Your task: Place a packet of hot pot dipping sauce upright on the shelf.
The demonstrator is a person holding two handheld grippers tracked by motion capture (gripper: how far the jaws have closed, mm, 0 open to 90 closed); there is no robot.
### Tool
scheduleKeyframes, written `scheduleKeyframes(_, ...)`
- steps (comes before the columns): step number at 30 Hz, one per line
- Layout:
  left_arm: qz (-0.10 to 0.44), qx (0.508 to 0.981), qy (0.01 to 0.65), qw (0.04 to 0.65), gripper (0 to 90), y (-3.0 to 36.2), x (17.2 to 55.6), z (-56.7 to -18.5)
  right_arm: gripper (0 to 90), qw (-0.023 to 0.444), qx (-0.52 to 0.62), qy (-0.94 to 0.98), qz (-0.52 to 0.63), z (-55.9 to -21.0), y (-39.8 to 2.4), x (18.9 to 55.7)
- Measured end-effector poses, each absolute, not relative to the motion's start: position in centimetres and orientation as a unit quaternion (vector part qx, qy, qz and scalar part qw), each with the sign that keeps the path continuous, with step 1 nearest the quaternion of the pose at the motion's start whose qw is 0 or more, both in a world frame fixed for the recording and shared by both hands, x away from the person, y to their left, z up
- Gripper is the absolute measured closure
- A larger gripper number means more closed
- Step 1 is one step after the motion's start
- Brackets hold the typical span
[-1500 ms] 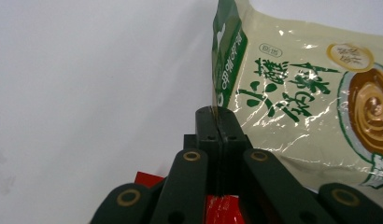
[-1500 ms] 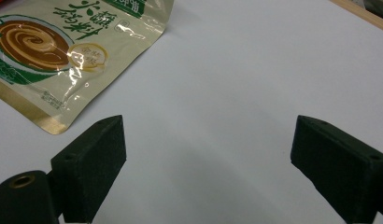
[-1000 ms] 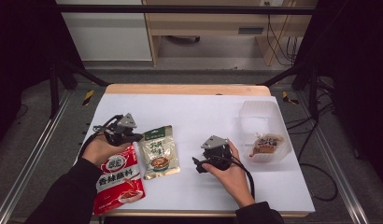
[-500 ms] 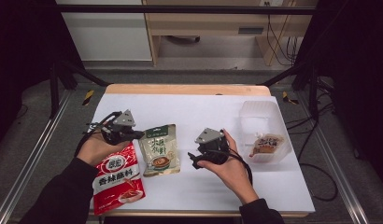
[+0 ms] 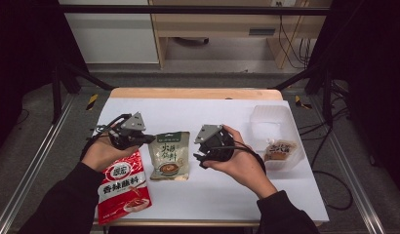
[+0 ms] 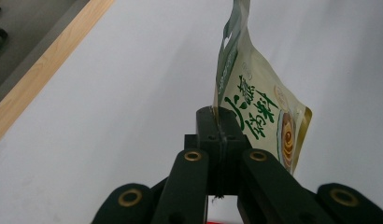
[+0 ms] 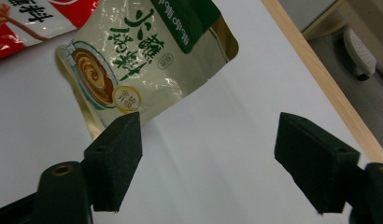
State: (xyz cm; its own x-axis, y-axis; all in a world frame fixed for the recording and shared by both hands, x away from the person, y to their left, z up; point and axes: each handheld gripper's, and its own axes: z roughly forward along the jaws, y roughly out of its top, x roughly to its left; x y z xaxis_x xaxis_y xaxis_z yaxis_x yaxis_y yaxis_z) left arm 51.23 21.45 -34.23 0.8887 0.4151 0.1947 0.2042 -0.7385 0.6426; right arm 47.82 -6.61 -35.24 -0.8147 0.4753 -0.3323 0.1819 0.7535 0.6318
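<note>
A cream-and-green sauce pouch (image 5: 171, 156) sits mid-table, and my left gripper (image 5: 150, 139) is shut on its upper left corner. In the left gripper view the black jaws (image 6: 218, 121) pinch the pouch (image 6: 255, 107) by its edge, so it stands up off the white table (image 5: 227, 112). My right gripper (image 5: 200, 156) hovers just right of the pouch, held in a hand. Its pads (image 7: 119, 154) stand wide apart with nothing between them, and the jaws have just been closing a little. The pouch (image 7: 147, 60) lies ahead of them.
A red snack bag (image 5: 124, 187) lies at the front left under my left forearm, and it shows as the red bag (image 7: 31, 23) in the right gripper view. A clear plastic box (image 5: 278, 117) holding a brown packet (image 5: 280, 148) stands at the right. The table's wooden far edge (image 5: 193, 93) borders the floor.
Both hands have risen. The left gripper has lifted the pouch's corner off the table. The right gripper has moved up beside the pouch.
</note>
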Motion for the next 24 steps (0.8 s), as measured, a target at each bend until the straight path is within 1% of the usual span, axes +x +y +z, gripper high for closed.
scheduleKeyframes(2,0.166,0.919,0.164,0.318,90.0,21.3,51.1,-34.0,27.0,0.242,0.178,0.906,0.299,-35.0,-6.5,47.8)
scheduleKeyframes(3,0.167,0.919,0.161,0.32,90.0,21.0,50.9,-33.8,30.3,0.242,0.17,0.909,0.293,-34.4,-6.5,47.8)
scheduleKeyframes(4,0.167,0.919,0.161,0.32,90.0,21.0,50.9,-33.8,30.3,0.242,0.17,0.909,0.293,-34.4,-6.5,47.8)
scheduleKeyframes(5,0.169,0.92,0.154,0.318,90.0,20.8,50.7,-33.5,35.3,0.235,0.157,0.915,0.289,-33.9,-6.5,47.9)
scheduleKeyframes(8,0.169,0.921,0.147,0.319,90.0,20.4,50.5,-33.2,35.5,0.237,0.151,0.917,0.284,-33.4,-6.5,47.8)
scheduleKeyframes(12,0.172,0.922,0.136,0.319,90.0,19.7,50.1,-32.8,33.1,0.222,0.142,0.92,0.289,-32.5,-6.6,48.1)
scheduleKeyframes(18,0.171,0.924,0.127,0.318,90.0,19.2,49.8,-32.6,34.0,0.206,0.138,0.926,0.284,-32.3,-6.5,48.3)
scheduleKeyframes(20,0.171,0.924,0.124,0.319,90.0,19.0,49.6,-32.5,34.8,0.19,0.139,0.93,0.282,-32.3,-6.3,48.4)
scheduleKeyframes(24,0.172,0.925,0.118,0.316,90.0,18.6,49.4,-32.2,35.7,0.19,0.134,0.931,0.28,-32.5,-6.0,48.6)
